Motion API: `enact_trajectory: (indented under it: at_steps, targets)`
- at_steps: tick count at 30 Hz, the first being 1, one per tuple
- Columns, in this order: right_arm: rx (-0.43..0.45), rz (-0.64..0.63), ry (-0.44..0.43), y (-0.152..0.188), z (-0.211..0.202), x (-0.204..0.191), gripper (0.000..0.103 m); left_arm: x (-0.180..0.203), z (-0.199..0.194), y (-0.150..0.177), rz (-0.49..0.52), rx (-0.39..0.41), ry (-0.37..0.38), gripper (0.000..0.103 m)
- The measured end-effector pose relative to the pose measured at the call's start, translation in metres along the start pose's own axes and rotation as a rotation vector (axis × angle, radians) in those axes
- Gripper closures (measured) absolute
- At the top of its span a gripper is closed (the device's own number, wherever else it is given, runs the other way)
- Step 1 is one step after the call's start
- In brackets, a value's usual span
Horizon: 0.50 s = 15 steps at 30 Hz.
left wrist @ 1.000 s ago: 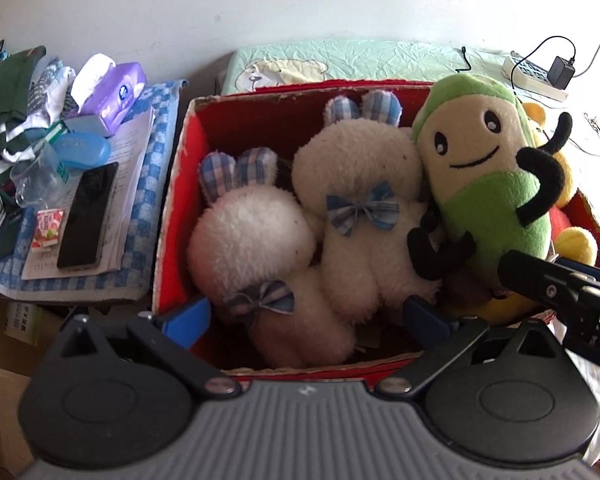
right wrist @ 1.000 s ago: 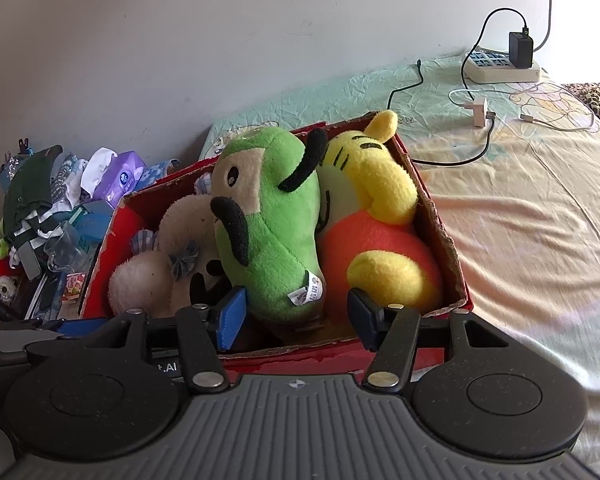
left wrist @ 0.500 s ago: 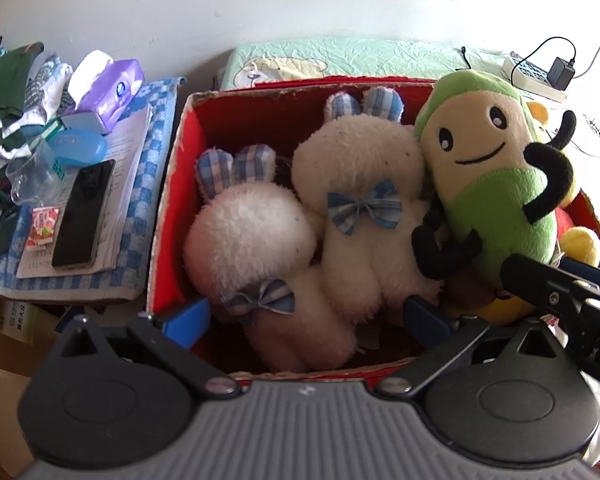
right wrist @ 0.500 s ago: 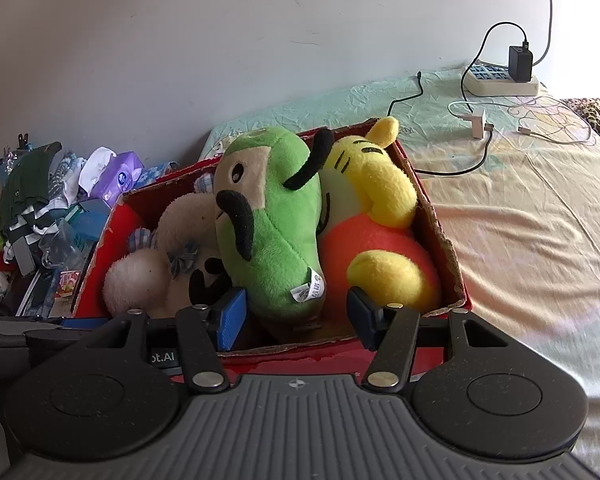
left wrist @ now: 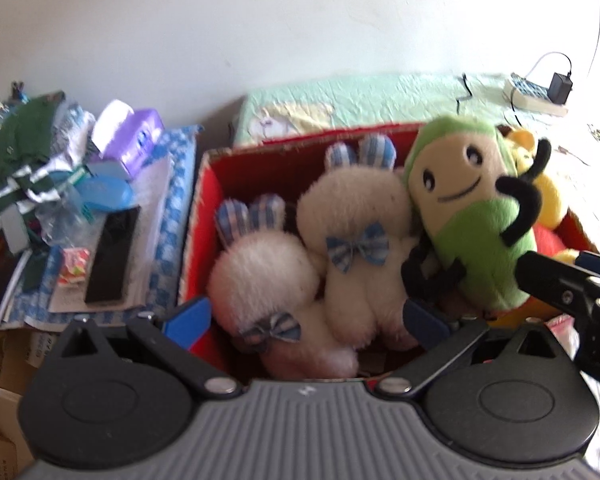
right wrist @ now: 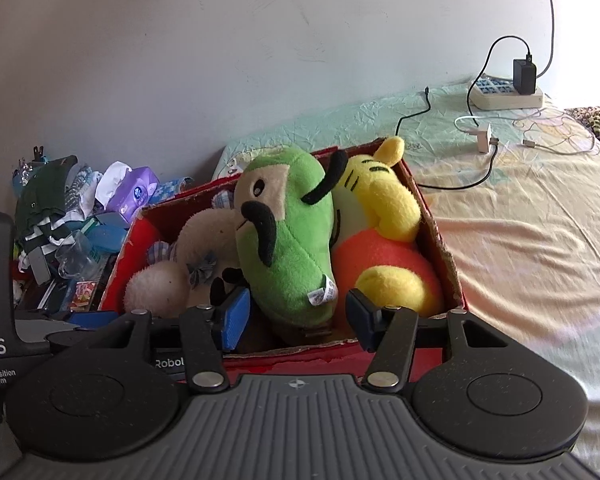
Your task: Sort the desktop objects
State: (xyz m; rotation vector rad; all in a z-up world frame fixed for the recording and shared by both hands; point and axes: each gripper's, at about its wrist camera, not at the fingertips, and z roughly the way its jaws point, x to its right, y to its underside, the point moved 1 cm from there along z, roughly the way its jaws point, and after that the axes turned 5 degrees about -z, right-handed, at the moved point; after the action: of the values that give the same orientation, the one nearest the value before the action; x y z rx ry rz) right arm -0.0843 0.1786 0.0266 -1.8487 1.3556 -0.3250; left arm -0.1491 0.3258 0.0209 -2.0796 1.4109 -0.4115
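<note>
My right tongs (right wrist: 294, 316) were spread, with the green toy (right wrist: 290, 236) between the pads but not pinched. My left tongs (left wrist: 306, 316) were spread wide around the two white rabbits (left wrist: 356, 256). All toys sat packed in the red box (right wrist: 436, 236) on the bed. If I closed low on the green toy, it could drag the yellow toy (right wrist: 384, 232) or tip the box.
</note>
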Motion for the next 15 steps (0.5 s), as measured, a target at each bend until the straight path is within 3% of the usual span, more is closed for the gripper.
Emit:
enact_trajectory:
  at_steps: [5, 15]
  targets:
    - [0.060, -0.035, 0.042, -0.006, -0.015, -0.002, 0.046, 0.002, -0.008, -0.004, -0.014, 0.009, -0.004, 0.001]
    - [0.133, -0.006, 0.041, 0.004, -0.031, 0.010, 0.046, 0.008, -0.026, 0.009, -0.062, 0.022, -0.035, 0.001]
